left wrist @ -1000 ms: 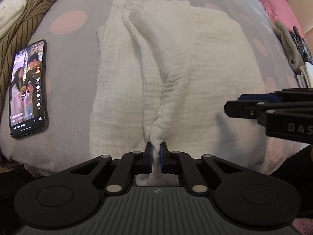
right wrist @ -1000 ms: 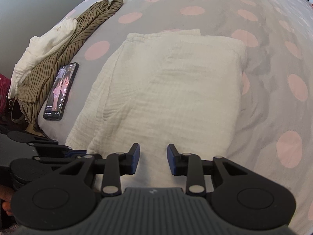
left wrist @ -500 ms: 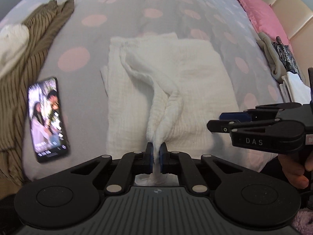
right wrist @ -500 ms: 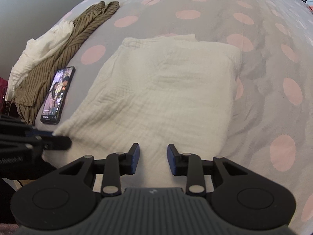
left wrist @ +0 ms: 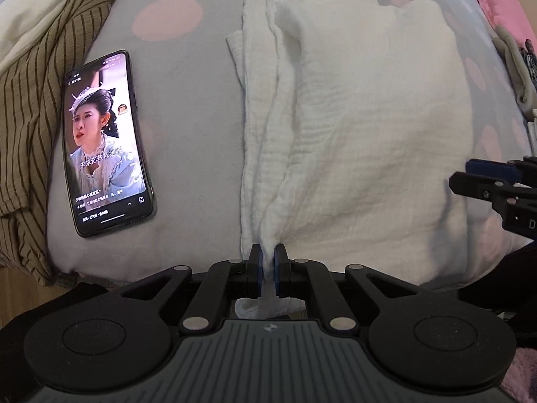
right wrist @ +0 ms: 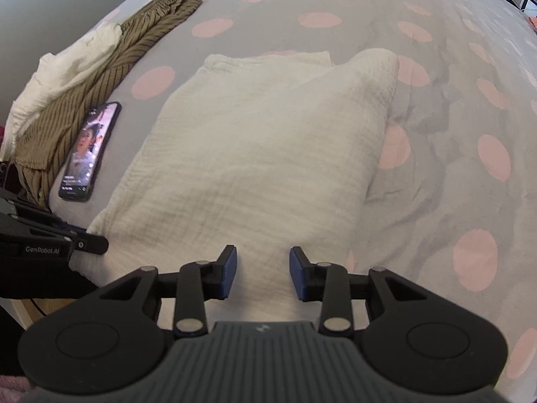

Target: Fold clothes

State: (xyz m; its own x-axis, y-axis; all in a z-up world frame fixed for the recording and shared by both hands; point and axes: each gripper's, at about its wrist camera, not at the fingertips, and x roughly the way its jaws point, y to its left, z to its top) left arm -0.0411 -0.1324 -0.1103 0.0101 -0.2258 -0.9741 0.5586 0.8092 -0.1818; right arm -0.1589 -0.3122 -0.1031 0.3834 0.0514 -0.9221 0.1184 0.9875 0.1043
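A folded white crinkled garment (left wrist: 352, 127) lies on the grey bed with pink dots; it also shows in the right wrist view (right wrist: 268, 154). My left gripper (left wrist: 267, 263) is shut on the garment's near left edge, pinching a ridge of cloth low by the bed's near edge. My right gripper (right wrist: 262, 268) is open and empty, just above the garment's near edge. It shows at the right edge of the left wrist view (left wrist: 496, 188). The left gripper shows at the left of the right wrist view (right wrist: 60, 238).
A phone (left wrist: 105, 144) with its screen lit lies left of the garment, also in the right wrist view (right wrist: 89, 151). A brown striped garment (left wrist: 37, 77) and a white one (left wrist: 30, 3) lie further left. Pink pillow and folded items (left wrist: 517, 50) are at the right.
My left gripper, still pinching the cloth, has come back down and closer to the bed after rising. The right gripper stayed open and moved little.
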